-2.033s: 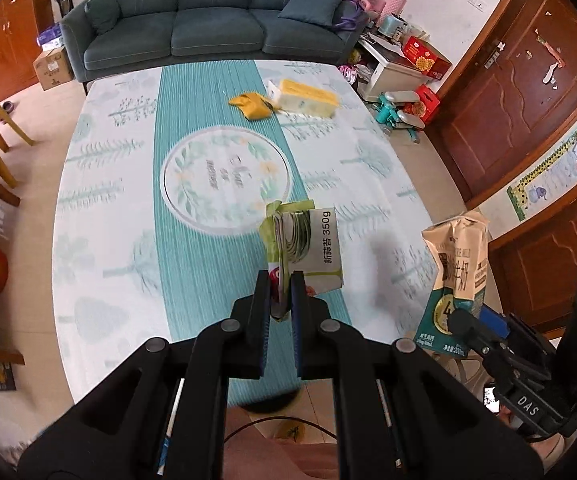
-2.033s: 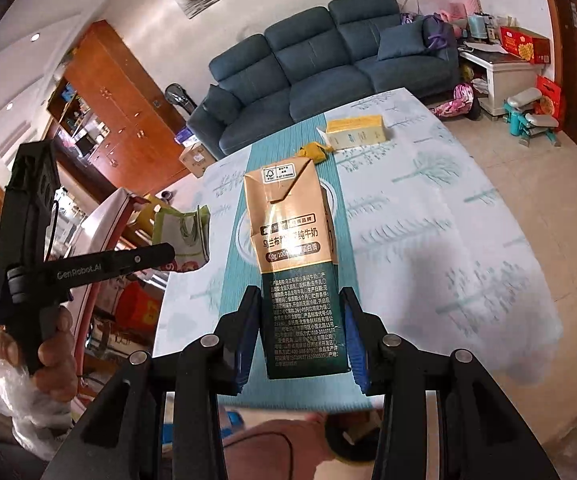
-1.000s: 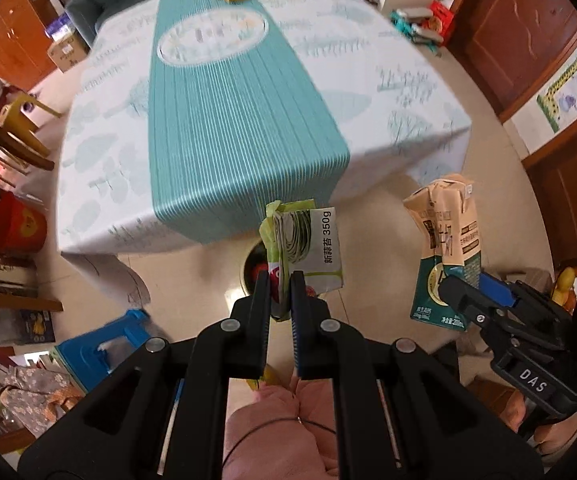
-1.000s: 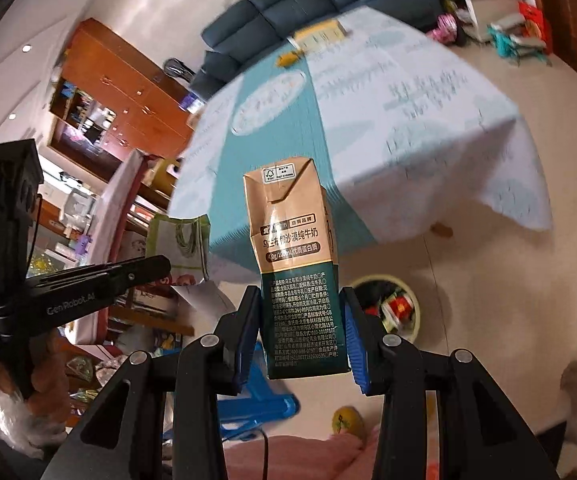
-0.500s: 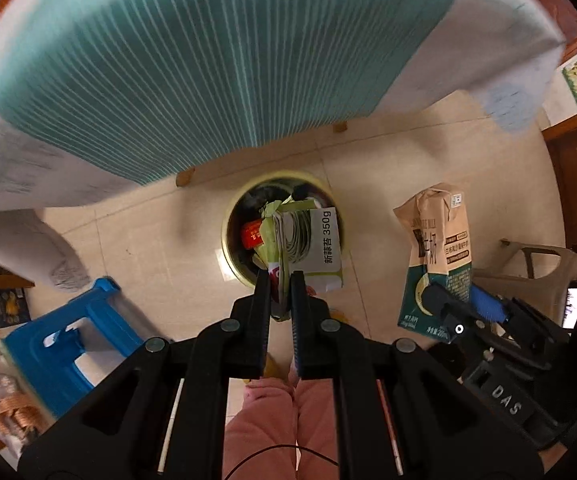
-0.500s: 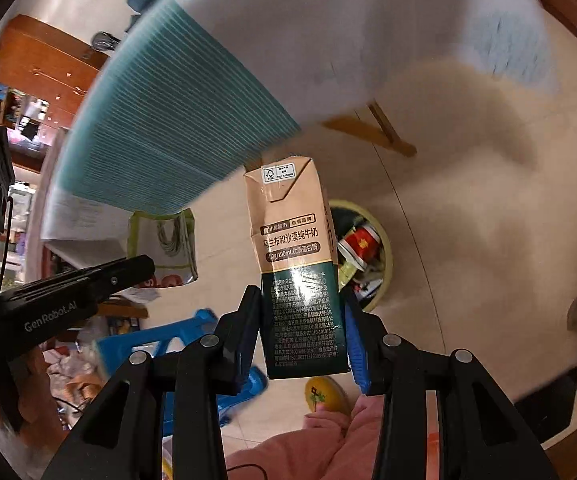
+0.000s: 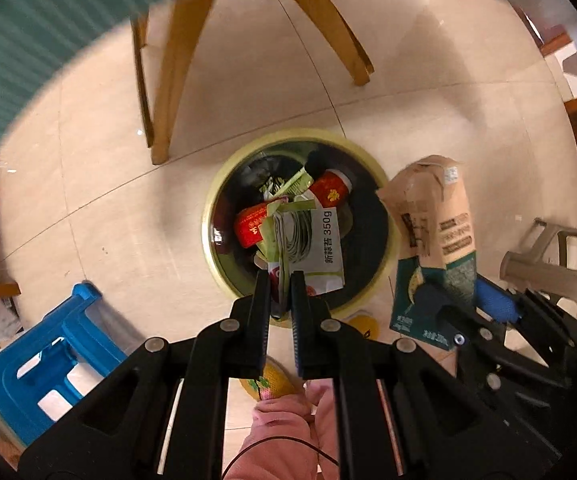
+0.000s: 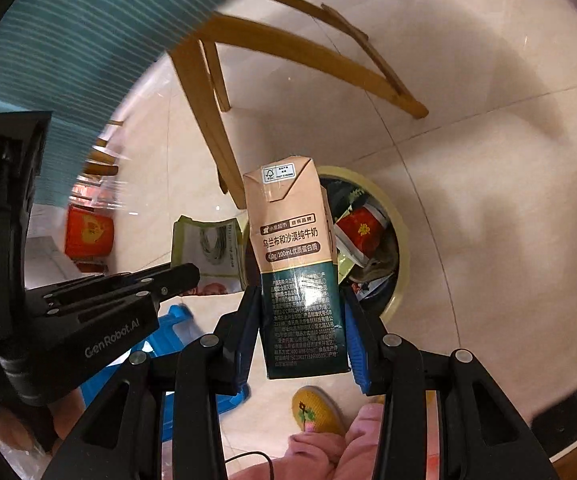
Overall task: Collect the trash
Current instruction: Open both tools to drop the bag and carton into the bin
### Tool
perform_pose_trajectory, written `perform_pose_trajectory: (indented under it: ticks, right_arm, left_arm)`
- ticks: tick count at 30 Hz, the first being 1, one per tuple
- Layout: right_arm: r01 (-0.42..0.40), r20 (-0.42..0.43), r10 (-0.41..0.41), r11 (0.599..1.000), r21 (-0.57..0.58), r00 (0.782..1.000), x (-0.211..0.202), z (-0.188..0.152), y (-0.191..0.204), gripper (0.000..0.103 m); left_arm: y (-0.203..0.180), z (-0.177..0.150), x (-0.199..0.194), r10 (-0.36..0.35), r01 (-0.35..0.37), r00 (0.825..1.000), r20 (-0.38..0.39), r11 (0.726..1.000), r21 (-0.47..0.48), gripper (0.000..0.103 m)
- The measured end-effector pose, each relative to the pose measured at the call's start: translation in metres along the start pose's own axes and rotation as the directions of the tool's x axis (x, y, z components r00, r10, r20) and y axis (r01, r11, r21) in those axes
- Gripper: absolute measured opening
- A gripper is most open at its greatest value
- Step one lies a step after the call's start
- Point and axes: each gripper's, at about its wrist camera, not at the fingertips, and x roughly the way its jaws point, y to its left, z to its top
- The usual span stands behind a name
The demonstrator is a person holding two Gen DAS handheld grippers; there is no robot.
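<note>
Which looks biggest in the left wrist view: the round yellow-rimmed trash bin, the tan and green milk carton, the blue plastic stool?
1. Trash bin.
2. and 3. Blue stool and milk carton look alike in size. The carton is held nearer the camera, so I leave them unranked.

Trash bin [image 7: 224, 184] — near rim and part of its contents hidden behind the held wrapper [image 7: 312, 244] and gripper fingers. Tablecloth [image 7: 48, 20] — motion-blurred, cut by the frame edge. Milk carton [image 8: 296, 272] hides the bin's left side; its small print is illegible.
</note>
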Motion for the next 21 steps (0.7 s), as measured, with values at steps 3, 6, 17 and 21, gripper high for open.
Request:
perform_pose_trajectory:
  ticks: [3,6,17,21]
  right_arm:
    - [-0.014,-0.026,0.014,1.0,0.01,1.0,0.022,0.008,-0.005,0.04]
    - [-0.021,-0.039,0.021,1.0,0.0,0.999,0.036,0.019,-0.01,0.04]
    - [0.013,-0.022,-0.012,1.0,0.025,1.0,0.052,0.037,-0.021,0.065]
    - [0.008,-0.011,-0.007,0.999,0.039,1.0,0.047,0.032,-0.019,0.067]
  left_arm:
    - [-0.005,0.004,0.018,0.01,-0.01,1.0,-0.02,0.999,0.031,0.007]
    - [-0.004,0.009,0.03,0.01,-0.01,1.0,-0.011,0.999,0.037,0.009]
    - [0.019,0.007,0.028,0.053,-0.052,0.997,0.054,0.998,-0.024,0.056]
    - [0.022,-0.001,0.013,0.063,-0.062,0.995,0.074,0.998,-0.019,0.059]
